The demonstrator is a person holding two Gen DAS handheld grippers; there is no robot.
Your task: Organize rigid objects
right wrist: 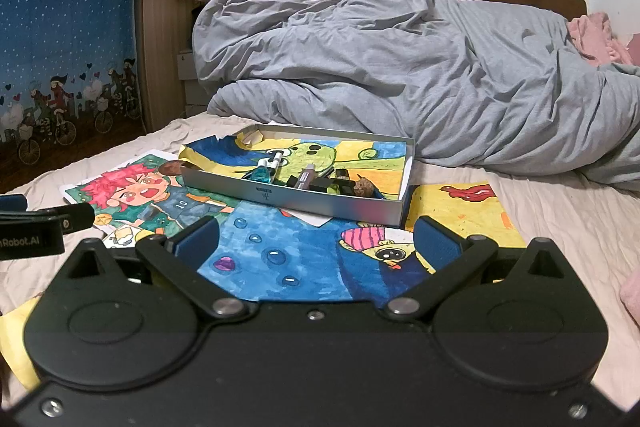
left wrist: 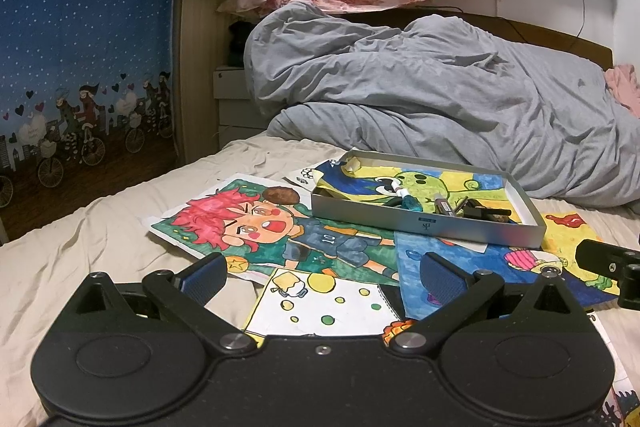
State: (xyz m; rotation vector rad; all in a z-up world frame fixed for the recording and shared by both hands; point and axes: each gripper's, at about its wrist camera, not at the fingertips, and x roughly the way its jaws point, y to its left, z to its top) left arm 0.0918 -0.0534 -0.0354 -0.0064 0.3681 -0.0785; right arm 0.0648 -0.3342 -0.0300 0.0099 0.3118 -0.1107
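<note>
we log: tin (right wrist: 320,201) on bed w/ bottle (right wrist: 265,174), pen (right wrist: 306,178), small bits already in; brown nut (left wrist: 281,195) left outside on drawings. left gripper (left wrist: 322,275), right gripper (right wrist: 316,241) jaws spread, empty.

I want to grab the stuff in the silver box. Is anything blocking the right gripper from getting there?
Nothing visible blocks it. The right gripper is open, and only flat drawings lie between it and the silver box.

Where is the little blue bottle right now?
The little blue bottle lies inside the silver tray on the bed, toward the tray's left end in the right wrist view, beside a grey tube and over a green monster drawing.
</note>
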